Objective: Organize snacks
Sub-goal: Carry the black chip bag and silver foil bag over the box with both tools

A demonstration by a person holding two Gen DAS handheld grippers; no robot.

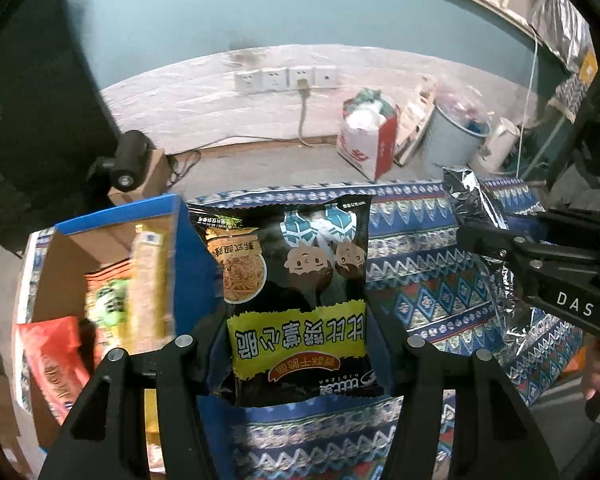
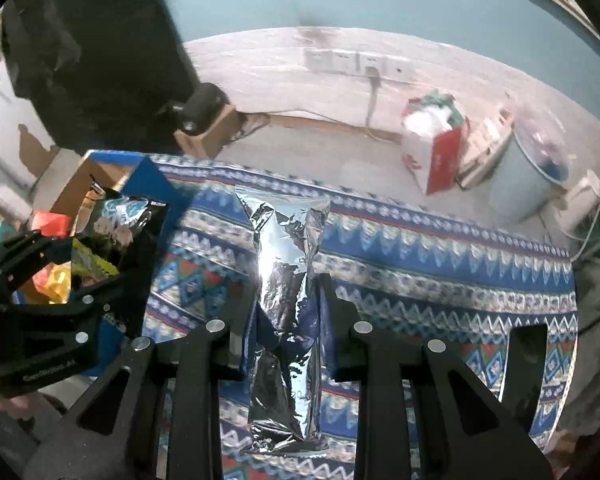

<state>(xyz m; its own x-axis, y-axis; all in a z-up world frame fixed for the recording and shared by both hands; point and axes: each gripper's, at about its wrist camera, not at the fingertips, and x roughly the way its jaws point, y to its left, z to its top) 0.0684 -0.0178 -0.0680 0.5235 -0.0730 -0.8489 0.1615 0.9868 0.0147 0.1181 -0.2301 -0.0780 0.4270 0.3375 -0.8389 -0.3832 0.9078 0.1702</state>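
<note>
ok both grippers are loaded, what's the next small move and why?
Probably carry the left gripper leftward over the open cardboard box and release there. It is shut on the black snack packet, held clear of the patterned cloth, right beside the box, which already holds other snacks. The right gripper, shut on the silver packet, sits farther away and can follow.

You're in a lived-in home room: wall sockets point(image 1: 286, 79), a full bucket point(image 1: 452, 136) and a stuffed paper bag point(image 1: 370, 140) on the floor.
</note>
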